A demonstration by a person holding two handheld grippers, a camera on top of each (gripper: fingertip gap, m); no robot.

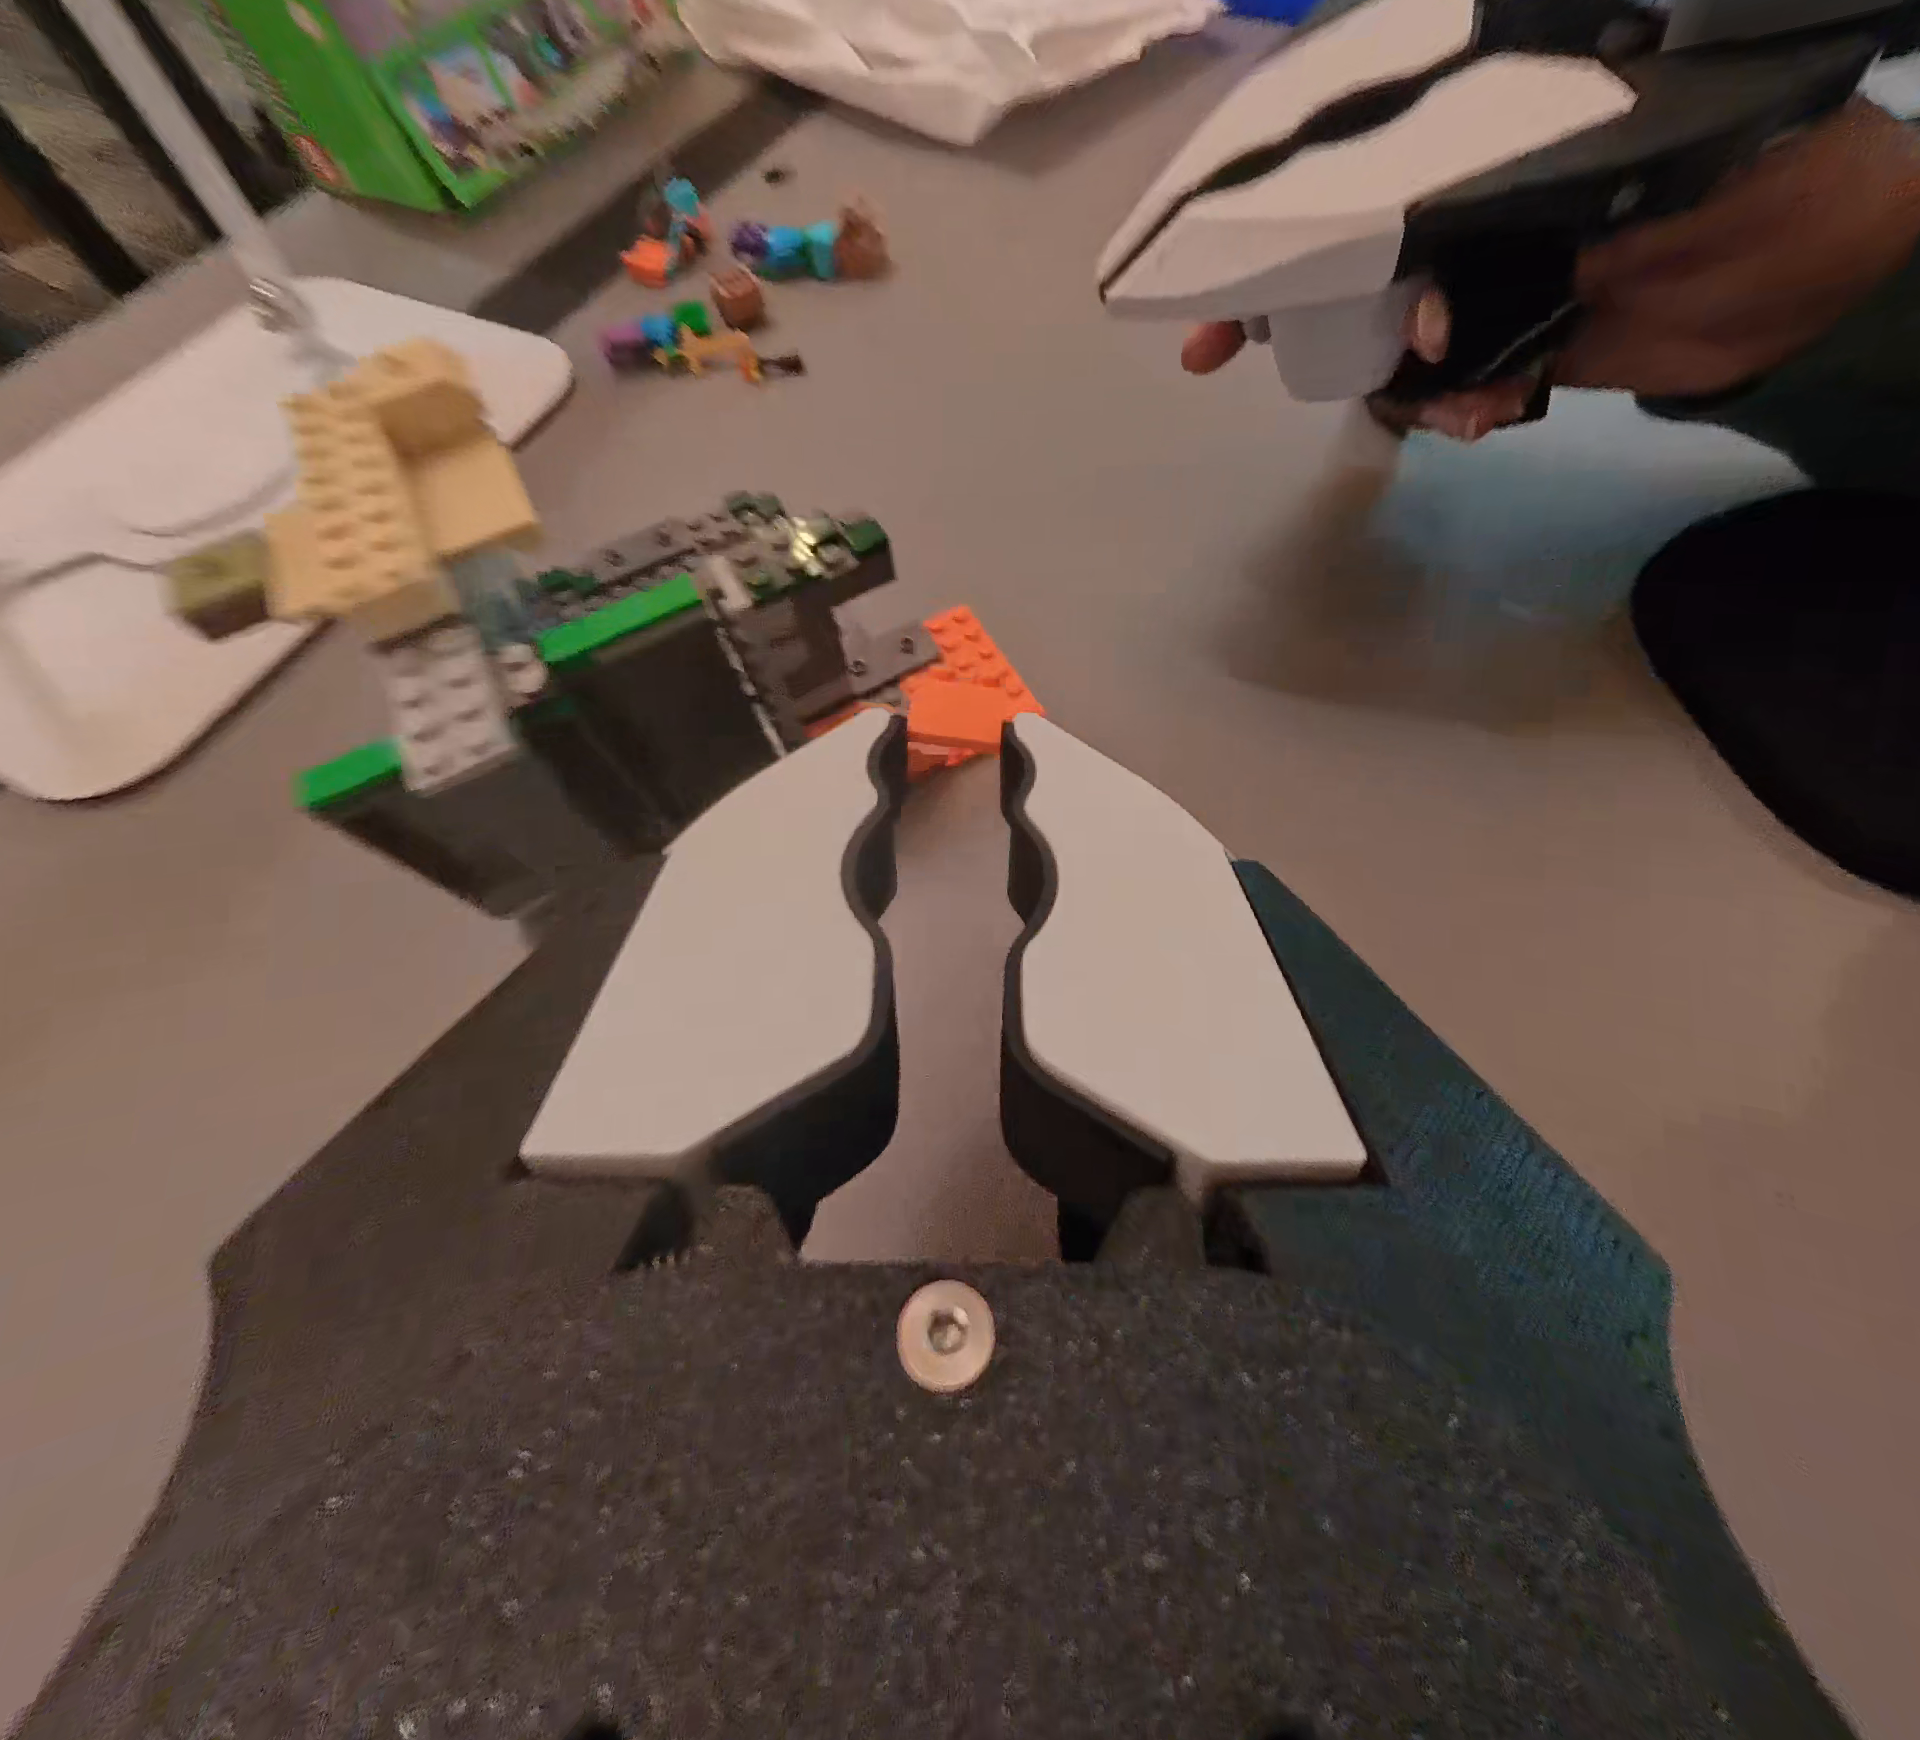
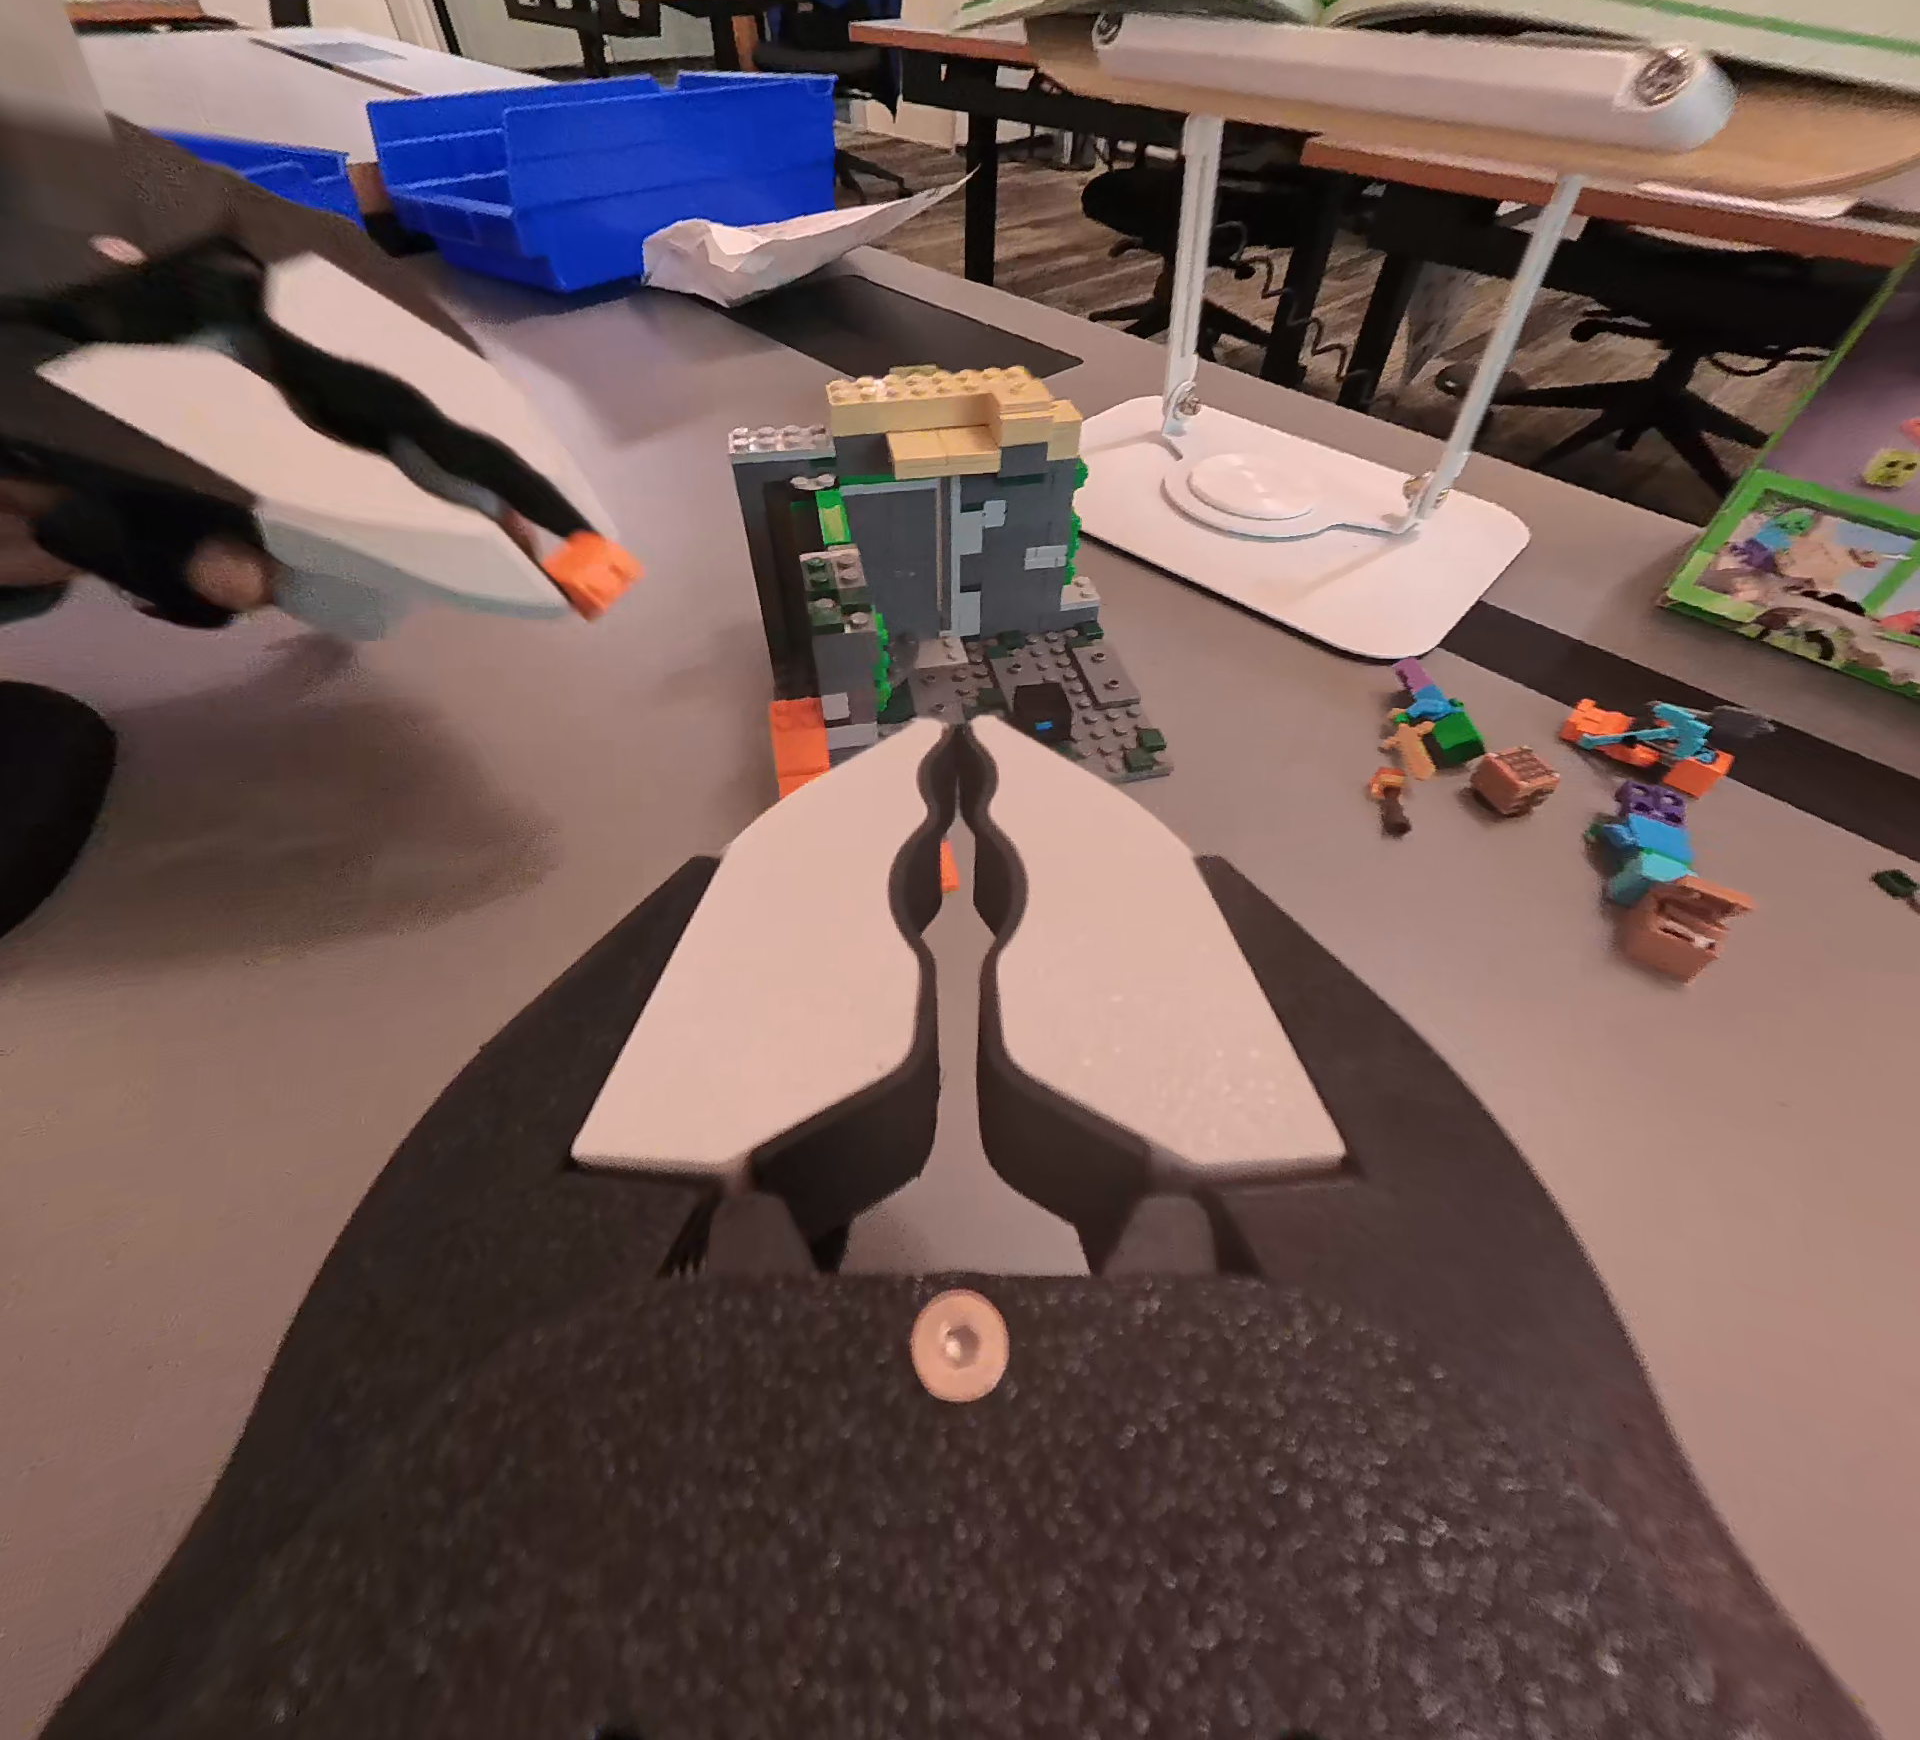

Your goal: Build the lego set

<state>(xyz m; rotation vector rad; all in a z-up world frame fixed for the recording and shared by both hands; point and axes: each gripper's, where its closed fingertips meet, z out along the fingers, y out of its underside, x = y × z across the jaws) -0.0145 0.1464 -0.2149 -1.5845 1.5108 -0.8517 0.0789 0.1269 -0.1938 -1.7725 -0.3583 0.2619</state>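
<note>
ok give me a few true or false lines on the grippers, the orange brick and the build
1. The left gripper holds an orange brick. True.
2. The right gripper holds a green brick. False: its fingers are together with nothing between the tips.
3. The build has tan bricks on top. True.
4. The lamp stands left of the build in the right wrist view. False: it stands right of it.
5. The blue bin sits behind the build. True.

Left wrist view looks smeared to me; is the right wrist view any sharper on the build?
Left wrist view: motion blur smears the build and the loose figures. Right wrist view: the build is sharp, but the left gripper with its orange brick is blurred; edges bend from the wide lens.
</note>
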